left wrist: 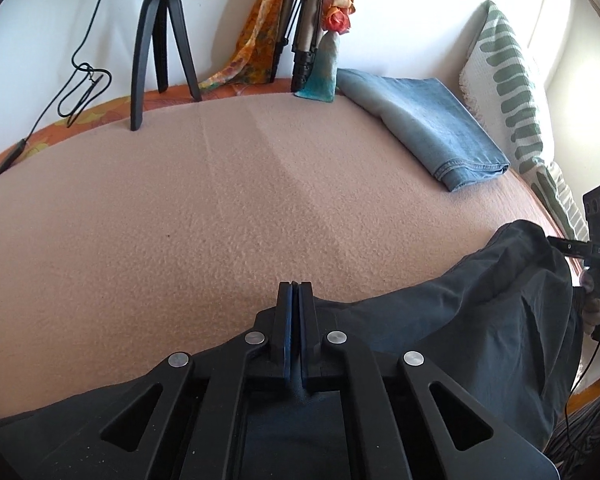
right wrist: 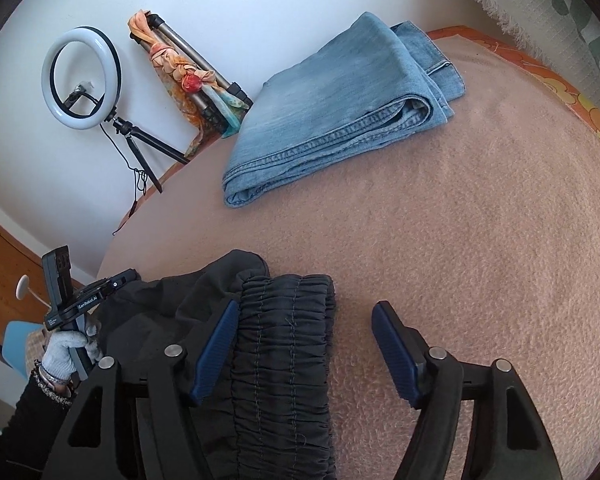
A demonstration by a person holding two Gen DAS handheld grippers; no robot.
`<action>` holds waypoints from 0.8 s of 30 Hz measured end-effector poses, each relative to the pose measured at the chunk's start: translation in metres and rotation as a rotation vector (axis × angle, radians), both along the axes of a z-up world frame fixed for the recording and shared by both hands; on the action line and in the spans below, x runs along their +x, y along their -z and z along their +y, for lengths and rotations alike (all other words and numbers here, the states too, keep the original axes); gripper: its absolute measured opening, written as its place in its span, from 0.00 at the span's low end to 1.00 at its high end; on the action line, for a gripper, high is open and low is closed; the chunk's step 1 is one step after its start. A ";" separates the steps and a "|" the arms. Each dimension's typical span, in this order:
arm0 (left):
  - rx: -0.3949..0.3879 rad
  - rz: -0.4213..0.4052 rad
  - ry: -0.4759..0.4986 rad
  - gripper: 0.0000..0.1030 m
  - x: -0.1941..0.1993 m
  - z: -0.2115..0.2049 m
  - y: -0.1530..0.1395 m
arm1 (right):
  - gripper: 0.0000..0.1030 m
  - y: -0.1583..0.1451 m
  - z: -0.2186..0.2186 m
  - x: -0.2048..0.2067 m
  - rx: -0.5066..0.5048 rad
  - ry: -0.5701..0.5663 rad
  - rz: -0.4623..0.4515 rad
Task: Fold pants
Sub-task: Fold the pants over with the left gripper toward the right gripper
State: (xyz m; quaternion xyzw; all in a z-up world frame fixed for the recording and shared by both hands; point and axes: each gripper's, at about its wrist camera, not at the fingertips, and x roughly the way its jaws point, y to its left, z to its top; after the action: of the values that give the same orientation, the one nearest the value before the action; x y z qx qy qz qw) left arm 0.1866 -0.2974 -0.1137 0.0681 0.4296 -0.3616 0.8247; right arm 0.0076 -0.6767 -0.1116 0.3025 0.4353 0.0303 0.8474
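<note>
1. The dark grey pants with a gathered elastic waistband (right wrist: 285, 344) lie on a pinkish-beige fleece blanket (right wrist: 460, 248) that covers the bed, at the near edge under both tools.
2. The right gripper (right wrist: 306, 322) has its blue-padded fingers (right wrist: 215, 350) spread; the shirred waistband lies between them, against the left pad and clear of the right one, which stands over bare blanket.
3. The left gripper (left wrist: 295, 288) has its fingers pressed together with their tips at the far hem of the dark fabric; whether any cloth is caught between them cannot be told.
4. From the right wrist view the left tool's body reads "GenRobot.AI", held by a hand in a light grey glove (right wrist: 69, 354). From the left wrist view the other tool shows "DAS".
5. Beyond the fingertips, well apart from the pants, a folded pair of light blue denim jeans (right wrist: 340, 108) lies on the blanket.
6. Past the jeans stands a white cushion with green stripes (left wrist: 508, 80).
7. Against the white wall are a white ring light on a black tripod (right wrist: 81, 80) and a folded tripod wrapped in an orange floral scarf (right wrist: 179, 68).
</note>
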 end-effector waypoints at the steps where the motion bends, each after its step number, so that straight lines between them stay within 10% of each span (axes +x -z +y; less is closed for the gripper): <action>1: -0.011 -0.019 -0.017 0.00 0.001 0.003 -0.005 | 0.44 0.000 0.004 0.000 -0.012 -0.003 0.005; 5: -0.019 -0.101 -0.074 0.00 0.004 0.012 -0.020 | 0.27 -0.010 0.012 -0.004 -0.104 0.009 0.001; 11: -0.095 0.012 -0.091 0.02 0.018 0.024 -0.017 | 0.17 -0.017 0.006 -0.007 -0.090 0.016 -0.017; 14: -0.127 0.120 -0.081 0.27 0.023 0.027 -0.015 | 0.34 -0.022 0.004 -0.001 -0.174 0.046 0.043; 18: -0.110 0.073 -0.096 0.28 0.013 0.034 -0.024 | 0.44 -0.059 0.011 0.005 -0.300 0.053 -0.013; 24: -0.103 0.061 -0.013 0.28 -0.026 0.041 -0.038 | 0.58 -0.084 0.074 0.047 -0.188 -0.144 -0.127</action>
State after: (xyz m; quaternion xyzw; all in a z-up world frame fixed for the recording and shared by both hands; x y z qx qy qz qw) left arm 0.1603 -0.2568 -0.0760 0.0116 0.4357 -0.3796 0.8161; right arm 0.0547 -0.6024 -0.0279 0.1871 0.4023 0.0689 0.8935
